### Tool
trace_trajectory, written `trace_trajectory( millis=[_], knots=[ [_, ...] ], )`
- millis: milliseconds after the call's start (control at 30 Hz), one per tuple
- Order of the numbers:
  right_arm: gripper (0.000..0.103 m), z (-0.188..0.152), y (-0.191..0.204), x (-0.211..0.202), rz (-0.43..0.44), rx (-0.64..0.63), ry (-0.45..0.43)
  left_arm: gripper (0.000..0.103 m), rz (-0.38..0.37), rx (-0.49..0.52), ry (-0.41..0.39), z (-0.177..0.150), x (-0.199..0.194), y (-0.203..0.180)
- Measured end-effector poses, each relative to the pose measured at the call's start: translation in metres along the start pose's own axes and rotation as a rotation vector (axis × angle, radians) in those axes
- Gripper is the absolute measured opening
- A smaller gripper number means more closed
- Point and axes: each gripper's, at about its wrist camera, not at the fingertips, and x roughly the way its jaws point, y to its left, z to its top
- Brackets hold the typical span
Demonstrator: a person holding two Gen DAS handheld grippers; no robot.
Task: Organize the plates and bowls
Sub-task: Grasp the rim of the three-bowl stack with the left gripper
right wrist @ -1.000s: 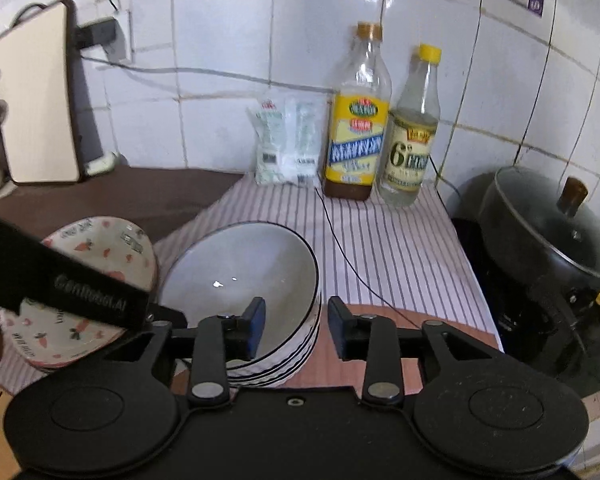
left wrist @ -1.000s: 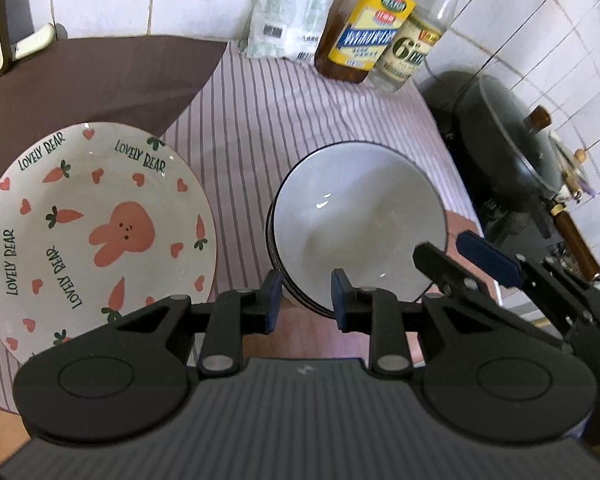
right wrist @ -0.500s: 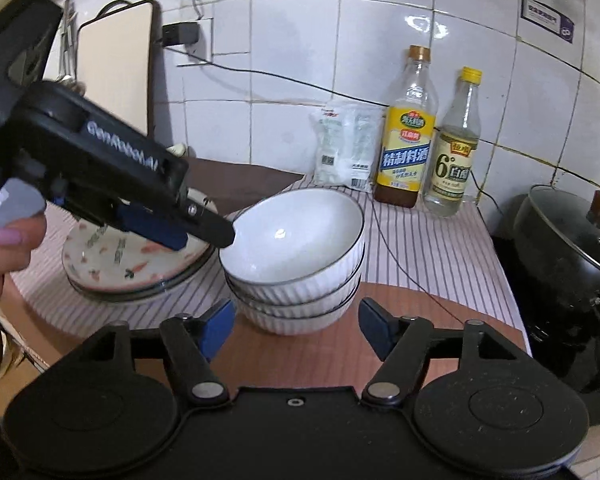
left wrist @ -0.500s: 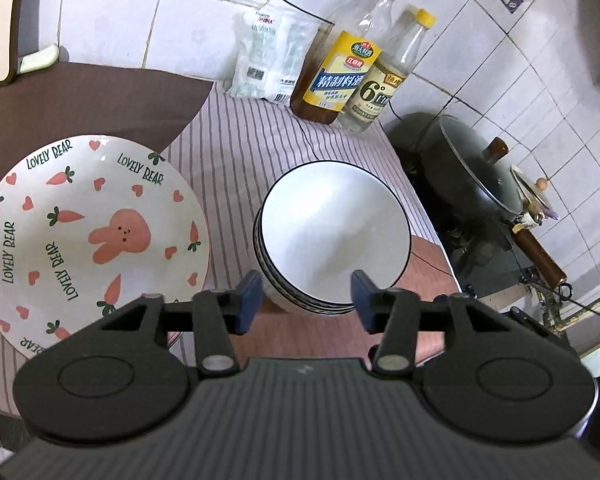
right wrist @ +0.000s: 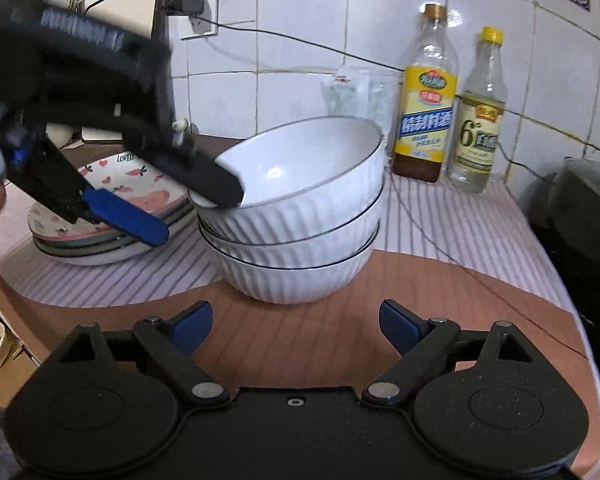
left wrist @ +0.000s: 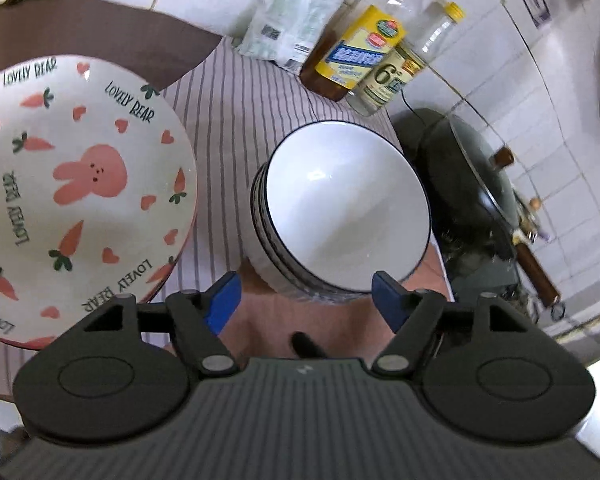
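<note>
Both tools are over the counter now. In the left wrist view the left gripper [left wrist: 306,300] sits at the bottom centre of the frame, its blue pads spread apart, the jaws having just been opening, with nothing between them but bare counter. Just above them, at centre frame, stands the stack of white bowls [left wrist: 348,208] with dark rims, nested one in another. To the left of the bowls, filling the left side of the frame, lies the rabbit plate [left wrist: 80,184] (carrots, hearts and "LOVELY BEAR" lettering), resting on the striped cloth [left wrist: 236,92].

In the right wrist view the right gripper [right wrist: 296,322] is at the bottom centre, its jaws also wide and just been opening, empty, with the bowl stack a little beyond the pads. Three bowls show there. The left tool enters from the upper left of that frame, one dark finger over the rim of the top bowl; whether it touches is hard to tell. The plates sit stacked at the left.

Two bottles [right wrist: 426,96] stand against the tiled wall at upper right, and a lidded pan [left wrist: 480,176] is at the right edge.
</note>
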Motion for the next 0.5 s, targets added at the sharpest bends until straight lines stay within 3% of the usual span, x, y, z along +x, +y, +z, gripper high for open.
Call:
trace_trajectory(
  millis=[200,500],
  knots=[
    [0.093,-0.005,-0.001,0.027,0.021,-0.042,-0.034,0.072,-0.007,-0.1,0.048,0.012,0.019,0.008],
    [0.093,-0.002,-0.013,0.04,0.073,0.003,-0.085,0.07,0.025,-0.11,0.113,0.02,0.04,0.001]
  ],
)
